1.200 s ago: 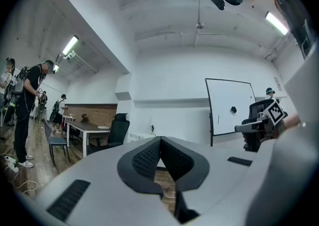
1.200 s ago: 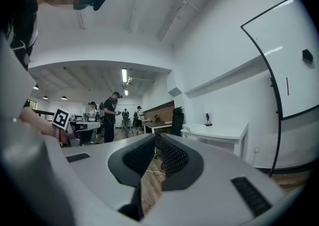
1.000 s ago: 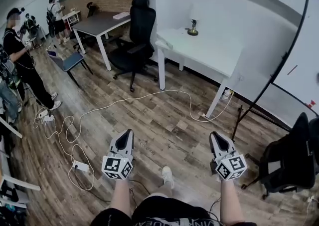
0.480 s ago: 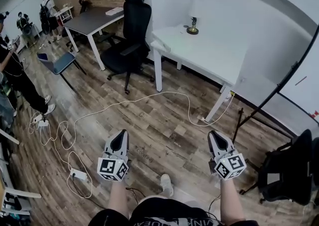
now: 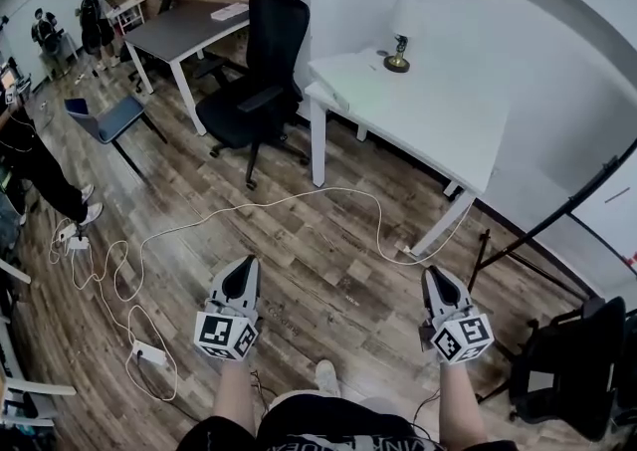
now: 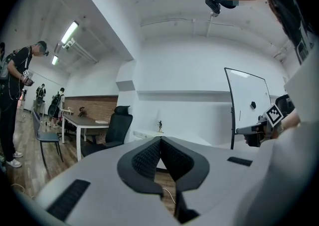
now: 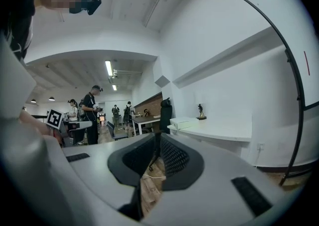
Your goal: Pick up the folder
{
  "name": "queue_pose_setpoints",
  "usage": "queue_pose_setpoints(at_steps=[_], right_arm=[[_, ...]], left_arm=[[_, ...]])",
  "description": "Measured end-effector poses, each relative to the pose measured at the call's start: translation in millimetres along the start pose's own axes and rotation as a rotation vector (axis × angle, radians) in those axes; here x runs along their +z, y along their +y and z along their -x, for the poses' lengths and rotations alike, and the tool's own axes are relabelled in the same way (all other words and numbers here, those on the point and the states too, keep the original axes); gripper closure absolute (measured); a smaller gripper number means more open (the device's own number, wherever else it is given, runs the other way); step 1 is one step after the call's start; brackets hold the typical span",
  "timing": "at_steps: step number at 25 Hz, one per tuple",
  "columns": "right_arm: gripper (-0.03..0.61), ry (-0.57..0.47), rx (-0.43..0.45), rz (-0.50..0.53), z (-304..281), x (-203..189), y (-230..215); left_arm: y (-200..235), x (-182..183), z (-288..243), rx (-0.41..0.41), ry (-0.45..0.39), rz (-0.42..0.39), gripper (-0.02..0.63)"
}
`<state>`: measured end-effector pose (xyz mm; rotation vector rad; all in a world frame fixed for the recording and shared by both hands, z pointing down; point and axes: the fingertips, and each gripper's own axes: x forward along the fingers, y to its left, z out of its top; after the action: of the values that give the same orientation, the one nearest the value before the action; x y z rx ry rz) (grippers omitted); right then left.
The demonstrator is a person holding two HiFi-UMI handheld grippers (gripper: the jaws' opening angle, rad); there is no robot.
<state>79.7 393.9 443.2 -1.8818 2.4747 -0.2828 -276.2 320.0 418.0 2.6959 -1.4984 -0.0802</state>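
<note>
Probably the folder (image 5: 329, 93) is the pale, flat thing lying at the left end of the white desk (image 5: 438, 130), close to the corner (too small from here to be sure, and another pale sheet lies on the dark desk (image 5: 184, 31) further left). It looks thin and light, likely with a smooth cover that bends if held by one corner, so it should sag and may slip. The better hold is probably along the stiffer spine edge, or wherever an edge sits nearest the desk's rim and a jaw can slide under. A small figurine (image 5: 398, 54) stands at the far side of the same desk, well apart from it, and a black office chair (image 5: 261, 71) sits just left. The left gripper (image 5: 249, 266) and right gripper (image 5: 431, 273) are both closed on nothing, held level over the wooden floor (image 5: 328, 240), well short of the desk.
</note>
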Motion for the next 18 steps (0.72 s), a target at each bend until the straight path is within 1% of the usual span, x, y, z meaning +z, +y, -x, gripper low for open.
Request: queue_pose_setpoints(at_steps=[8,14,18], right_arm=[[0.529,0.007,0.016,-0.013,-58.7,0.1,-9.1],[0.529,0.001,0.053,-0.01,-104.7,0.3,-16.5],[0.529,-0.003,0.068,-0.014,-148.8,3.0,-33.5]], left_arm=[[19.1,-6.4,-37.2,-0.009,0.014,0.003,0.601],[44.2,-6.6,-61.0,0.023,0.001,-0.009,0.601],[57.6,-2.2,-94.1,0.045,-0.006,-0.015,0.601]])
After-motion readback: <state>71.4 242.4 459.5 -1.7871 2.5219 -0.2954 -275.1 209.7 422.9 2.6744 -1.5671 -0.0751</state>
